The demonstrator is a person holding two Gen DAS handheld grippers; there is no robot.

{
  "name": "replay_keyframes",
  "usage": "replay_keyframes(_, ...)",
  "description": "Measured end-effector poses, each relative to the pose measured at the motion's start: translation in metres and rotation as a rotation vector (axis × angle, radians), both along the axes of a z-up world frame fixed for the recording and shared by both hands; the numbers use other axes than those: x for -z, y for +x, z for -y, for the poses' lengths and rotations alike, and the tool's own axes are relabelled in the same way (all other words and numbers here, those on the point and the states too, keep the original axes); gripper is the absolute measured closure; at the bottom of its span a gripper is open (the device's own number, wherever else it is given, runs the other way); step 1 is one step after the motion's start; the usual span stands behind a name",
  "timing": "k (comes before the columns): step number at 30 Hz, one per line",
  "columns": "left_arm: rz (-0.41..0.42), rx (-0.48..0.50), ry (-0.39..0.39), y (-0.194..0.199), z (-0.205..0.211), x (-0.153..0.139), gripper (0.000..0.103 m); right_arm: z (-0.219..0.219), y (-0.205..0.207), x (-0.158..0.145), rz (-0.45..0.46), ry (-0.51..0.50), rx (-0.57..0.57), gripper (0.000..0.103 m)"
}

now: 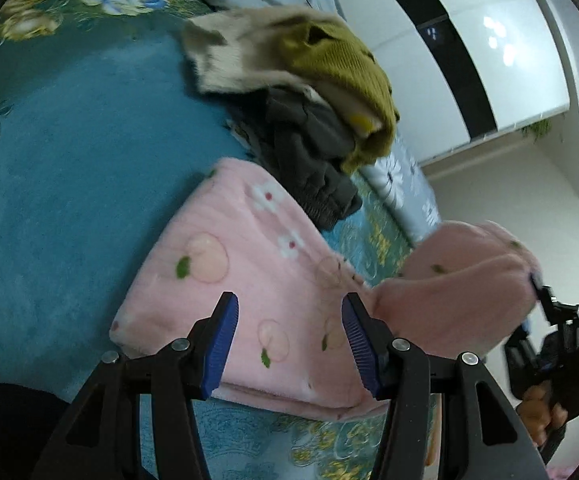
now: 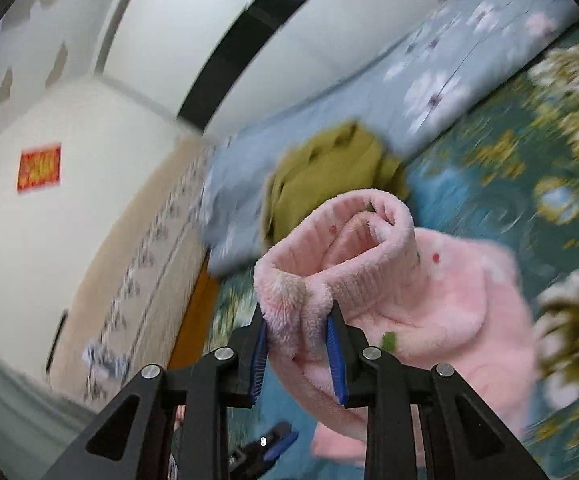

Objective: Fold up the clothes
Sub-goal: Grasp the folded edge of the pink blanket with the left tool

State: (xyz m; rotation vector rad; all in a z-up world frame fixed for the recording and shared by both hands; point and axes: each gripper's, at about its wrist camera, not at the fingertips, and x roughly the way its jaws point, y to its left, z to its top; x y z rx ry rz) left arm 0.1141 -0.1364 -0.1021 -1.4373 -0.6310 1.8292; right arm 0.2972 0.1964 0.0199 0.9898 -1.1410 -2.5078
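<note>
A pink fleece garment (image 1: 249, 264) printed with peaches and flowers lies partly folded on the blue bed blanket (image 1: 69, 180). My left gripper (image 1: 289, 298) hovers just above it, open, with nothing between its blue pads. At the right of the left wrist view my right gripper (image 1: 537, 292), held by a hand (image 1: 541, 408), lifts one end of the garment off the bed. The right wrist view shows that gripper (image 2: 296, 312) shut on the garment's ribbed cuff (image 2: 369, 232), and the rest of the pink fleece (image 2: 449, 300) hangs down behind it. The left gripper (image 2: 273, 446) shows small at the bottom there.
Beyond the pink garment sits a pile of clothes: an olive knit (image 1: 341, 64) (image 2: 329, 168), a beige piece (image 1: 229, 56) and dark grey fleece (image 1: 305, 148). A pale blue floral quilt (image 1: 397, 172) (image 2: 449, 72) runs along the bed's far side, below a white wardrobe (image 1: 469, 60).
</note>
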Motion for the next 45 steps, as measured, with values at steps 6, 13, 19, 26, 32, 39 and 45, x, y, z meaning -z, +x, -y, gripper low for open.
replay_keyframes(6,0.050,-0.112,0.061,-0.010,0.025,0.008,0.048,0.088,-0.023,0.069,0.172,0.169,-0.206,0.074)
replay_keyframes(13,0.107,-0.165,0.093,-0.013,0.038,0.020,0.048,0.124,-0.028,0.110,0.272,0.219,-0.288,0.068)
replay_keyframes(19,0.116,-0.172,0.103,-0.013,0.041,0.022,0.048,0.107,-0.023,0.097,0.211,0.146,-0.337,0.054)
replay_keyframes(26,0.019,-0.013,0.037,-0.014,0.011,0.004,0.047,0.000,0.007,0.105,0.261,0.075,-0.071,0.054)
replay_keyframes(32,-0.192,0.245,-0.200,-0.007,-0.053,-0.006,0.046,-0.052,0.038,0.122,0.315,0.022,0.049,0.054)
replay_keyframes(39,-0.124,0.350,-0.332,-0.025,-0.079,0.028,0.046,-0.076,0.045,0.145,0.368,-0.041,0.108,0.054)
replay_keyframes(45,-0.096,0.379,-0.334,-0.026,-0.080,0.037,0.071,-0.081,0.045,0.151,0.377,-0.056,0.115,0.054)
